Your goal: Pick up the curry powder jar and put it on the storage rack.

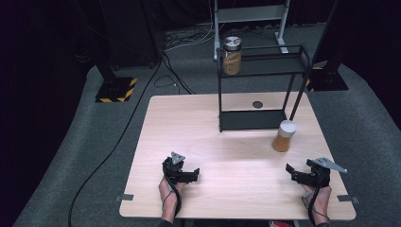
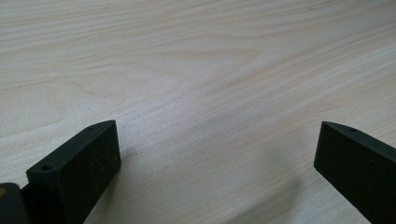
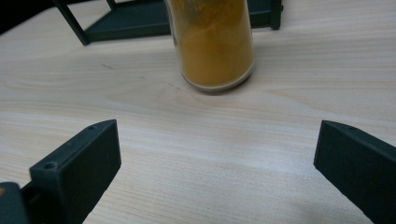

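Two tongs rest near the front edge of the table (image 1: 189, 123), one in each of the person's hands. The left tongs (image 1: 195, 175) sit toward the front left, jaws spread apart with nothing between them; in the left gripper view the left tongs (image 2: 217, 163) frame only bare pale wood grain. The right tongs (image 1: 289, 171) sit toward the front right corner, jaws likewise spread apart and empty; in the right gripper view the right tongs (image 3: 217, 163) look straight at one jar of orange powder (image 3: 212, 42) standing upright on the table a little ahead of them, not touching either jaw. In the high view that white-lidded jar (image 1: 284, 135) stands near the right side of the table, just in front of the right end of a black two-level wire shelf (image 1: 263, 66). There is one such shelf, set at the far side of the table, with its bottom tray resting on the wood. A second jar (image 1: 231, 56), with a metal lid and brown contents, stands upright at the left end of the upper level. That makes two jars. One small dark round hole (image 1: 257, 104) marks the table beneath the shelf.
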Demonstrator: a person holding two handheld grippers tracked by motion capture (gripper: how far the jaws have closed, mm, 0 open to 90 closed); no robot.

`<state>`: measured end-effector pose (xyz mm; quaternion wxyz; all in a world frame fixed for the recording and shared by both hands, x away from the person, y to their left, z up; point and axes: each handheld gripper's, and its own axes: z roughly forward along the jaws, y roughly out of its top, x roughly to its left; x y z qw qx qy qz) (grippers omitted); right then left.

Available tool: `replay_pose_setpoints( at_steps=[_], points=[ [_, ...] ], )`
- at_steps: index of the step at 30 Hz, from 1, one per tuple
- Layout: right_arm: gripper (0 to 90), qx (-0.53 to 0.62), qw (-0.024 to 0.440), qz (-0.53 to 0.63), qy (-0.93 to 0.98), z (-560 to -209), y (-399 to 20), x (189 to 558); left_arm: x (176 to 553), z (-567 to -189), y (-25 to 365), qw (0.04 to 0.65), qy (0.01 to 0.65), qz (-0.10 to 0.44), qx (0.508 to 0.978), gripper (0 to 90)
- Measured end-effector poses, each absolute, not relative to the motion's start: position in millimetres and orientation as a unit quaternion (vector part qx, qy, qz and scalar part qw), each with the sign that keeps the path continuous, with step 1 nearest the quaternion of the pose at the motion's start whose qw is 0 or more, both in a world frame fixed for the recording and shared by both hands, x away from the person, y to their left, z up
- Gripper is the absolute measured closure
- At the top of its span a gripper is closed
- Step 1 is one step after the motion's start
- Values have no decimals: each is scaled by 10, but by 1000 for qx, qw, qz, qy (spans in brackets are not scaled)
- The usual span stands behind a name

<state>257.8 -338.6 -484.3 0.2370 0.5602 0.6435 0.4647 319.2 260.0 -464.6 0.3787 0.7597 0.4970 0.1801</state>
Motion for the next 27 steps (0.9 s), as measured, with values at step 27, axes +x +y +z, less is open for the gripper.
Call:
replay_pose_setpoints(
  at_steps=[27],
  points=[
    [0, 537, 317, 426, 656, -4376, -2937, 3302, 3195, -4653, 2623, 384, 496, 176, 759, 0]
  ],
)
